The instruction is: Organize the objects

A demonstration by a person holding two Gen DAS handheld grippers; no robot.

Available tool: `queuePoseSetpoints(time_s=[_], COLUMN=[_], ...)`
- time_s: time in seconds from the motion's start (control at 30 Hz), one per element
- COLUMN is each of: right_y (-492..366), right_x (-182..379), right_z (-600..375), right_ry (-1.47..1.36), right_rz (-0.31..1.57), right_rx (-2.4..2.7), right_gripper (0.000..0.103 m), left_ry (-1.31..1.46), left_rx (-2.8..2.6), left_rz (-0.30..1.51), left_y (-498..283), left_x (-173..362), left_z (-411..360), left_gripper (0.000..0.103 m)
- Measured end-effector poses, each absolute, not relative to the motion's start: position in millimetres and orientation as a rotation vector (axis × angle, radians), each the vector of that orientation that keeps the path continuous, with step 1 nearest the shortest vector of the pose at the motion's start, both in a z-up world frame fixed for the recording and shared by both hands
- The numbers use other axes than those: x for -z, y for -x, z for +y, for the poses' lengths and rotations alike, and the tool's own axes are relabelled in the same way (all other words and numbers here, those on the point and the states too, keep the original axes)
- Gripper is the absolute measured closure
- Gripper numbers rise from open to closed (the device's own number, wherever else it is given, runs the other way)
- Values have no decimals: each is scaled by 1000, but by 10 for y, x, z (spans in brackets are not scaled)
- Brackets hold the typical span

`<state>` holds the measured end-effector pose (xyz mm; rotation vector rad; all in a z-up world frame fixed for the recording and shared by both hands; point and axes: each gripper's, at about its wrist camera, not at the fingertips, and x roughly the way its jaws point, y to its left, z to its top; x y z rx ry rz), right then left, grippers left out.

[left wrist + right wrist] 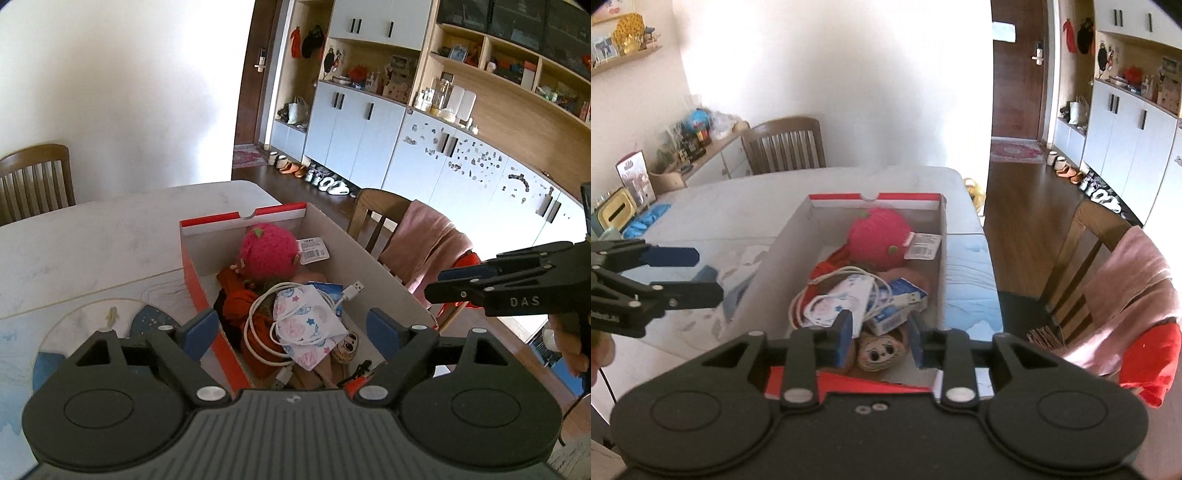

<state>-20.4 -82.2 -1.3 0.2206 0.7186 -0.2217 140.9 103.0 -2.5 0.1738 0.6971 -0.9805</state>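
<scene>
Left gripper (291, 328) built of black plastic linkages with blue finger pads, silver rivets set at the pivots, ribbed grey housing at lower centre, right gripper (879, 332) alike, white lettering "DAS" seen on its side at right.

Both pictures are bright with daylight. The white wall (129, 92) is so bright that it looks washed out, and the same wall (849, 81) glows in the right view. The floor (1027, 192) shines with glare. Inside the box (369, 266) it is darker, with soft shadows. Straight lines bend near the edges, like the cabinets (461, 162). The right view is a little fuzzy.
</scene>
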Motion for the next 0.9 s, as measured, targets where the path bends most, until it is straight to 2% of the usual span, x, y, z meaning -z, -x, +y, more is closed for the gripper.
queuePoseSetpoints(time_s=[0.1,0.2,0.27,0.33,0.4,0.43,0.5,0.57,0.7,0.9], right_y=[276,347,386,421,438,447,468,483,507,538], right_x=[-18,-37,-52,-69,-85,-93,-107,-128,-148,-135], right_z=[-729,-637,-577,-510,-454,-423,-360,-310,-224,-188], right_ry=[-232,-233,-236,-232,-227,-224,-218,-213,-205,-221], right_rz=[685,654,629,601,583,574,556,545,520,514], right_rx=[228,233,230,225,218,216,208,196,192,203], right_gripper=[62,51,40,35,25,16,14,6,1,1], left_ry=[-163,-154,-151,-148,-144,-144,-145,-157,-170,-161], left_rx=[983,987,987,987,986,986,991,981,979,971], left_rz=[683,668,662,663,661,660,655,644,628,605], left_y=[-1377,-1339,-1327,-1319,-1316,-1314,-1309,-1292,-1257,-1224], left_x=[15,-1,-4,-4,-6,-5,-12,-12,-4,-11], left_z=[1115,1199,1247,1287,1331,1350,1385,1407,1458,1526], left_gripper=[0,0,0,0,0,0,0,0,0,0])
